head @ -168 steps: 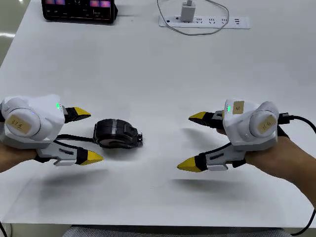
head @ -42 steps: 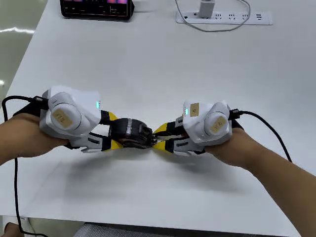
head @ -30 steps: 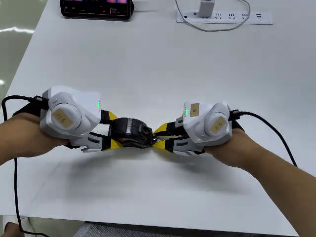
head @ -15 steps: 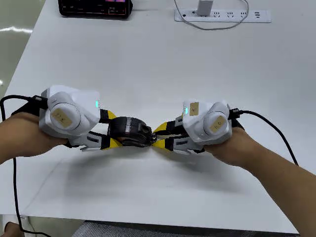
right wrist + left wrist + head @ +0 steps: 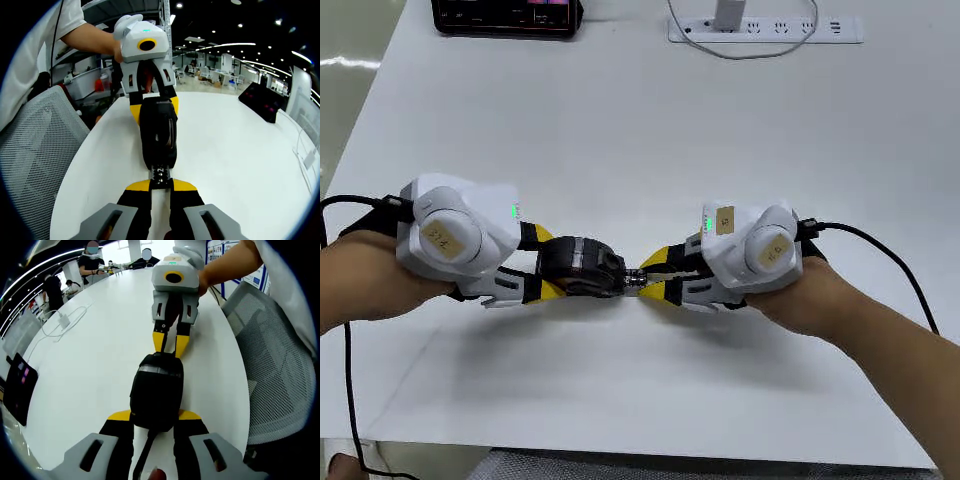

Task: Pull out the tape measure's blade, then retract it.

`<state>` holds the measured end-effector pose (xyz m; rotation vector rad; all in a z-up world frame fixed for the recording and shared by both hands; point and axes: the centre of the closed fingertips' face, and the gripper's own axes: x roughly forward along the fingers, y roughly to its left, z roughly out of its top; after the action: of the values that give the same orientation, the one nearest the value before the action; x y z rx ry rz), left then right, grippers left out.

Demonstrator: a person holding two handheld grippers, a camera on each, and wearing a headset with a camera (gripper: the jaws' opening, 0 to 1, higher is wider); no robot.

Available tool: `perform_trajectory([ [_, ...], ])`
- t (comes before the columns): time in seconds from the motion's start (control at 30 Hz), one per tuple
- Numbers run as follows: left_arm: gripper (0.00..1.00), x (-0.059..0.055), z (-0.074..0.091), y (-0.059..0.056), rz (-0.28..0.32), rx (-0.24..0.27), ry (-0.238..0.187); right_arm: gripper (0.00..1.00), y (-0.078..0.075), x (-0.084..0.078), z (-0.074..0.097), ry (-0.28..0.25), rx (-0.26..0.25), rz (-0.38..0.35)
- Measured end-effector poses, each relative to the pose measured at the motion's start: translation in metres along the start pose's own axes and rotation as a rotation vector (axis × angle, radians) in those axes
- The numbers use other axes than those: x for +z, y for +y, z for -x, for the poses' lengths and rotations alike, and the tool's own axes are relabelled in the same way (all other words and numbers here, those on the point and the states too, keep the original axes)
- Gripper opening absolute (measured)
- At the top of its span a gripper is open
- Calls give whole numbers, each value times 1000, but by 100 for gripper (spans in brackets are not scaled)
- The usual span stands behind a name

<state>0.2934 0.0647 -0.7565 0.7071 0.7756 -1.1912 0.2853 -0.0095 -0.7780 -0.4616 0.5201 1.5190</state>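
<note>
Stretching away to the far side, the white counter (image 5: 650,130) is smooth and matte, with soft shadows under both hands. Toward its near edge sits the black tape measure (image 5: 582,267). The left claw (image 5: 546,264) reaches in from the left and clamps the case between its yellow tips. The right claw (image 5: 651,276) reaches in from the right, its jaws drawn narrow and pinched on the blade (image 5: 161,174). A short bit of it, printed with numerals, shows between the case and the tips.

At the far edge lies a white power strip (image 5: 770,28) with a charger (image 5: 728,12) plugged in. At the far left is a dark screen (image 5: 508,16) with coloured lights.

The gripper views show the counter as long, with a rounded edge, and a grey mesh chair (image 5: 270,355) stands at its near side. Behind is a big open office with a dark ceiling (image 5: 240,30) dotted with lamps, and people (image 5: 92,262) are far off along the counter.
</note>
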Motion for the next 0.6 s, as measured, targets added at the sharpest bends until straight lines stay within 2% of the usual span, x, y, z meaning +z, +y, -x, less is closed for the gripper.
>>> perform_trajectory([
  [0.6,25,0,1,0,12,0,-13,9,1,-11,22,7,-20,-23],
])
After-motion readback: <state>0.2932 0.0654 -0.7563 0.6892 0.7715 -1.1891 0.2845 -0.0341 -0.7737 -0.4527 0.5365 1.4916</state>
